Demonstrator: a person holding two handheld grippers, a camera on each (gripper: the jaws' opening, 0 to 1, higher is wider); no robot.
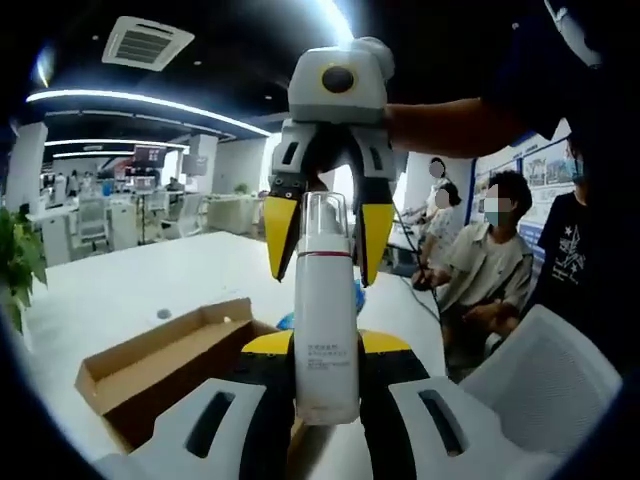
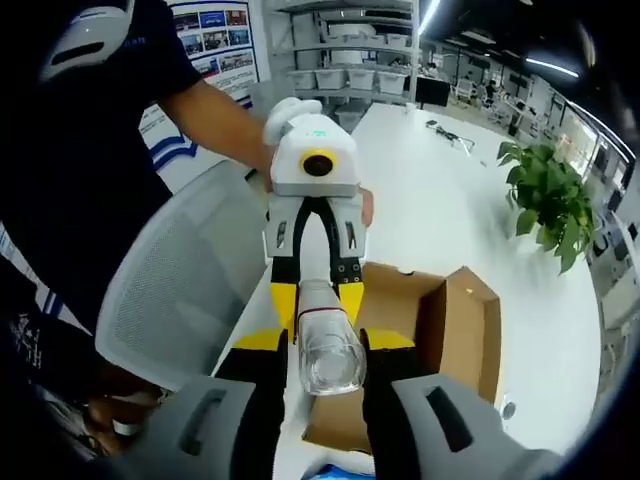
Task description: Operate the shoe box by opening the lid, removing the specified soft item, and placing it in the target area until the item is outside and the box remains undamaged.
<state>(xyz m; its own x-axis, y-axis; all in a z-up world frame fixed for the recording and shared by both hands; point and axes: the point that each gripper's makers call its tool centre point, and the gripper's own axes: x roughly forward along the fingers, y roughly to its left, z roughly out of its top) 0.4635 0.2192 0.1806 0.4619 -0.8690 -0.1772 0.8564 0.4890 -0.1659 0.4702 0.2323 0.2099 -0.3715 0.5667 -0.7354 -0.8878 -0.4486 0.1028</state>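
- A white pump bottle [image 1: 326,335] with a clear cap is held upright above the open cardboard shoe box [image 1: 150,372]; the box sits on a white table [image 1: 120,285], its lid folded back.
- The left gripper [image 1: 325,345] clamps the bottle's lower body between its yellow-tipped jaws.
- The right gripper [image 1: 325,240] faces it from across the bottle; its yellow jaws straddle the clear cap, close beside it; whether they press on it cannot be told.
- In the right gripper view the bottle [image 2: 328,345] points cap-first at the camera, above the box [image 2: 440,340].
- A white mesh chair [image 2: 180,290] stands beside the table; a green plant [image 2: 550,205] stands on the table beyond the box; seated people [image 1: 490,260] are beyond the table.
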